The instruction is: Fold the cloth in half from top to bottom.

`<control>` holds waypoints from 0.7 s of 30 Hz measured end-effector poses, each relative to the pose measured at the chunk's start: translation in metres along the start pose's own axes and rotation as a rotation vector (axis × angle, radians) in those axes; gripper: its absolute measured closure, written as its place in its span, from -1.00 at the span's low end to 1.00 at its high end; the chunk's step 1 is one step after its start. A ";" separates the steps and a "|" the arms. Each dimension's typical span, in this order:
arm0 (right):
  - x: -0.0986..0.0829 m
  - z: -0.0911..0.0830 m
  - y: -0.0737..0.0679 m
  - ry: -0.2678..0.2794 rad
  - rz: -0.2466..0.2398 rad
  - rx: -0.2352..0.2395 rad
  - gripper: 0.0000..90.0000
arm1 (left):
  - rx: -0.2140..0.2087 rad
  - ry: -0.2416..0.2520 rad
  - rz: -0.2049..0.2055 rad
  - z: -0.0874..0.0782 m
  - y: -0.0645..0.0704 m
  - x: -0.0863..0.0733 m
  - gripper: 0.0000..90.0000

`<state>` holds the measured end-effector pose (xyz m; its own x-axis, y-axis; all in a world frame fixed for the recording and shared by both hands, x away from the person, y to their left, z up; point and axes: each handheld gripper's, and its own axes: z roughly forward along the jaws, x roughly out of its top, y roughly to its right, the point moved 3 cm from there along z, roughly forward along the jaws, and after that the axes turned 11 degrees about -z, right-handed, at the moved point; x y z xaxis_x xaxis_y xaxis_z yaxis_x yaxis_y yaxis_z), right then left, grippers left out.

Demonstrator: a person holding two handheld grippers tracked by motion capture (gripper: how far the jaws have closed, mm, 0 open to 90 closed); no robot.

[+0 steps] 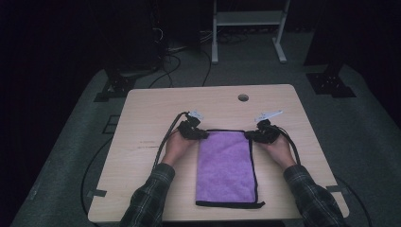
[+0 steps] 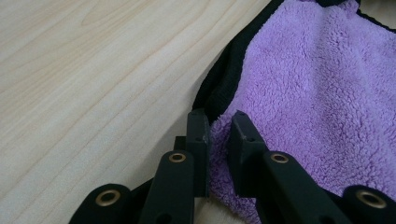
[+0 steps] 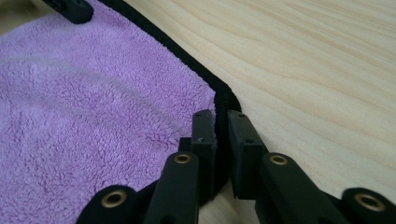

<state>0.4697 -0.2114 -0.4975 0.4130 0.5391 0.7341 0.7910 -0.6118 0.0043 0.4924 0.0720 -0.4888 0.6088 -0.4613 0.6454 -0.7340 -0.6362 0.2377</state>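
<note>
Each tool, the left tool and right tool, pinches a far corner of the purple cloth lying on the tabletop

One purple towel, two grippers, one table

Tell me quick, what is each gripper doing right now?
Left gripper: shut on the fluffy purple towel with black trim, far left corner.
Right gripper: shut on its far right corner.

A towel lies on the surface, near its front edge. The left claw sits at its far-left corner, the right claw at its far-right corner.
</note>
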 end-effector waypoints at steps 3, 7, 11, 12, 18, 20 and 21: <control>0.003 0.001 0.003 -0.004 -0.011 -0.013 0.85 | 0.020 0.025 0.008 -0.003 -0.003 0.002 0.79; 0.015 0.002 0.010 0.013 -0.024 -0.048 0.86 | 0.047 0.061 0.009 -0.010 -0.009 0.010 0.80; 0.032 0.002 0.017 0.044 -0.021 -0.069 0.87 | 0.062 0.111 0.000 -0.019 -0.015 0.019 0.81; 0.036 0.001 0.019 0.062 -0.026 -0.082 0.87 | 0.068 0.128 -0.007 -0.023 -0.016 0.022 0.81; 0.057 -0.010 0.021 0.134 -0.031 -0.090 0.87 | 0.078 0.185 0.000 -0.042 -0.018 0.034 0.81; 0.060 -0.014 0.020 0.153 -0.037 -0.089 0.87 | 0.066 0.200 0.008 -0.049 -0.017 0.036 0.81; 0.060 -0.016 0.020 0.161 -0.037 -0.081 0.87 | 0.050 0.209 0.003 -0.052 -0.015 0.036 0.81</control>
<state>0.5028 -0.2002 -0.4429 0.3016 0.4660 0.8318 0.7626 -0.6416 0.0829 0.5097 0.0970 -0.4318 0.5271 -0.3282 0.7839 -0.7165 -0.6676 0.2023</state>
